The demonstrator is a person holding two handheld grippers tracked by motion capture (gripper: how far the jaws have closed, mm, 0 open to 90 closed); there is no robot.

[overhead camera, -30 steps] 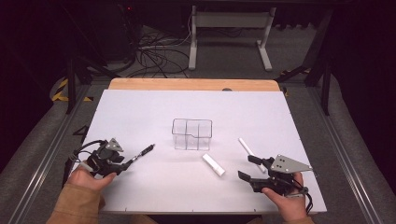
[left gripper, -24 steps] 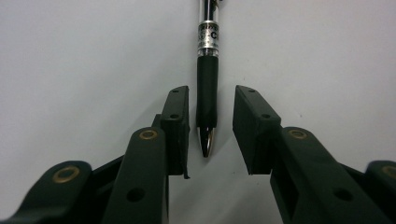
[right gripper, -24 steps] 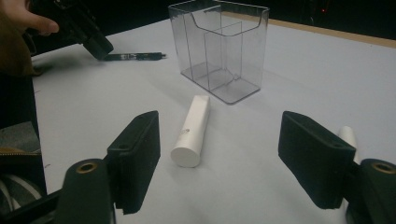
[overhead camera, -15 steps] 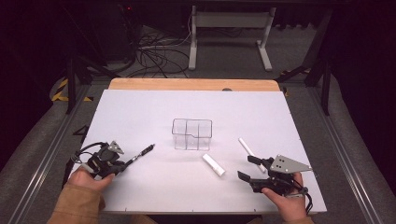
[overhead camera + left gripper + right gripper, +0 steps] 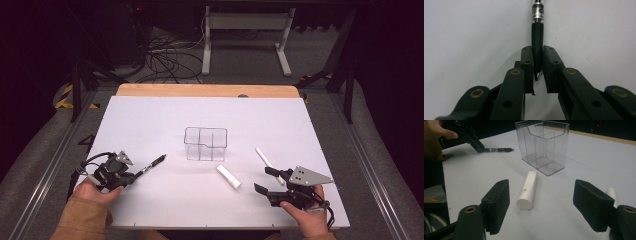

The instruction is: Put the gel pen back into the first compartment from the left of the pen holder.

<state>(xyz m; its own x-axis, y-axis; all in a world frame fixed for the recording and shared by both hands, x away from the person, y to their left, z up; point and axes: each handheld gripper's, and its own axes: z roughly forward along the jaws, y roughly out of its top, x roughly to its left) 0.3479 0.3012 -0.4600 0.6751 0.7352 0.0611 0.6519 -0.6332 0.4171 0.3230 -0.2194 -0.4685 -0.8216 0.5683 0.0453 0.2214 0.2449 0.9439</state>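
A black pen (image 5: pixel 152 162) lies on the white table, its tip end between the pads of my left gripper (image 5: pixel 134 175). In the left gripper view the jaws have just been closing and both pads press the pen (image 5: pixel 537 37) from either side; my left gripper (image 5: pixel 537 65) is shut on it. My right gripper (image 5: pixel 263 180) stands open near the front right. Between its wide jaws (image 5: pixel 544 195) the table shows, and a short white cylinder (image 5: pixel 527 191) lies just ahead of the left pad. A thinner white stick (image 5: pixel 263 158) lies beside the right jaw.
A clear plastic organizer box (image 5: pixel 205 143) with compartments stands upright at mid-table, just behind the white cylinder (image 5: pixel 228 176). The white table top (image 5: pixel 150 120) ends in a wooden strip at the far edge. A person's hands hold both grippers at the near edge.
The left gripper's jaws have drawn in onto the pen's end. Both hands and all objects stay where they were.
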